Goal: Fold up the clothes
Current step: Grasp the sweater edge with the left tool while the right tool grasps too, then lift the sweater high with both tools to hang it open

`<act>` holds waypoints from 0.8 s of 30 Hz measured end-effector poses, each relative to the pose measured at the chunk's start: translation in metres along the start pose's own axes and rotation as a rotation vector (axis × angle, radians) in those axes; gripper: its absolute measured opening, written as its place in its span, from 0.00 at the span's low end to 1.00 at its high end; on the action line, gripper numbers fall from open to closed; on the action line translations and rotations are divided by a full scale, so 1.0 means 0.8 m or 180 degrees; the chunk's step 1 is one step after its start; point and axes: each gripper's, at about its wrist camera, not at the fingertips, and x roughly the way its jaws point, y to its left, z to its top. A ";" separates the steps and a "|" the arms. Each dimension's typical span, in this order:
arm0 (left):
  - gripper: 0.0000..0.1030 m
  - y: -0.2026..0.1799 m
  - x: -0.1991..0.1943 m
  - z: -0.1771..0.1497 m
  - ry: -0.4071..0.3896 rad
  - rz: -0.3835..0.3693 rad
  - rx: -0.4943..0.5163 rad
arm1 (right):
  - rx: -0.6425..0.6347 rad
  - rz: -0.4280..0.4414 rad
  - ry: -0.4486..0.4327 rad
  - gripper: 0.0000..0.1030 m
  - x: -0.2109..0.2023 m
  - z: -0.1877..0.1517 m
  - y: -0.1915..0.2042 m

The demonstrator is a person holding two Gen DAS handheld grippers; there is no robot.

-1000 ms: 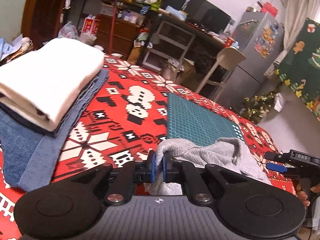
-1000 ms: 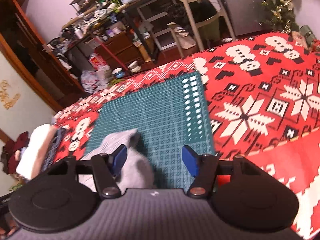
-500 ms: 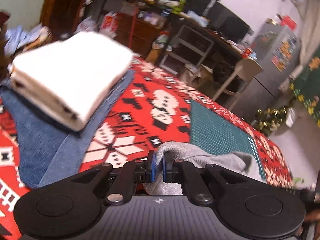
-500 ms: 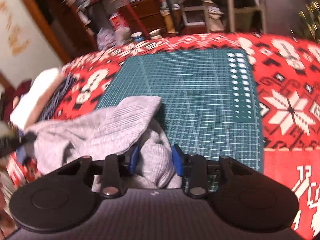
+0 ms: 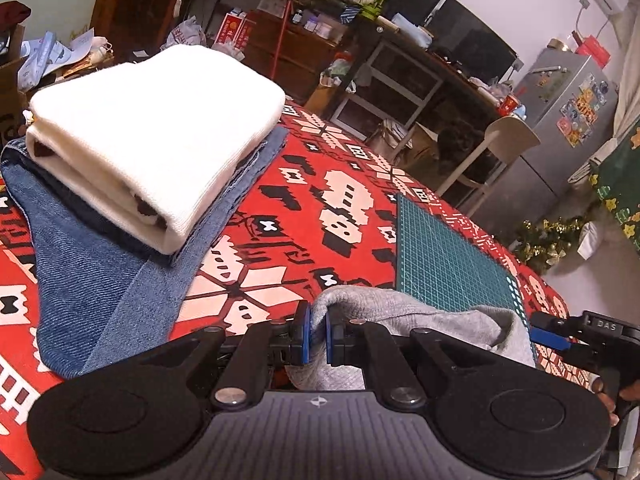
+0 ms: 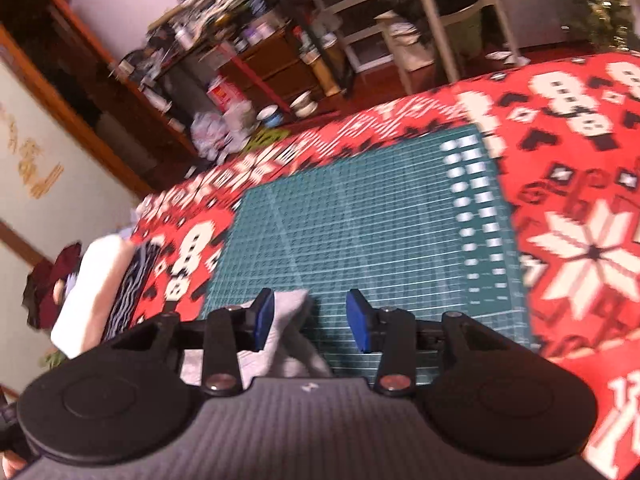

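L gripper (image 5: 316,334) pinches grey garment (image 5: 432,318); R gripper (image 6: 310,316) marked "DAS".

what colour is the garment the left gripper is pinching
Light grey garment, clearest in the left wrist view.

My left gripper (image 5: 316,334): matt black plastic arms, glossy blue pads, bright metal screw heads, ribbed grey housing. 
My right gripper (image 6: 310,320): same matt plastic and blue pads. 
Grey garment (image 5: 404,316): soft knit cloth, finely ribbed, matt. 
White folded item (image 5: 160,128): thick woven cloth, fine ribbed texture. 
Blue item (image 5: 100,280) beneath it: denim, visible twill grain. 
Tablecloth (image 5: 304,216): red patterned fabric, smooth, matt. 
Cutting mat (image 6: 372,216): green, smooth, printed grid, slight sheen. 
Fridge (image 5: 560,120): brushed grey metal look.
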 end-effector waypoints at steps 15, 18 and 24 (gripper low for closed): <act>0.07 -0.010 -0.008 0.002 -0.0078 0.0027 0.0127 | -0.0795 -0.0148 0.0189 0.11 0.049 -0.010 0.064; 0.07 -0.013 -0.010 0.003 -0.0107 0.0033 0.0154 | -0.0770 -0.0267 0.0059 0.09 0.042 -0.009 0.065; 0.06 -0.047 -0.036 0.024 -0.0334 -0.0093 0.0376 | -0.0552 -0.0305 -0.0545 0.09 -0.043 0.011 0.060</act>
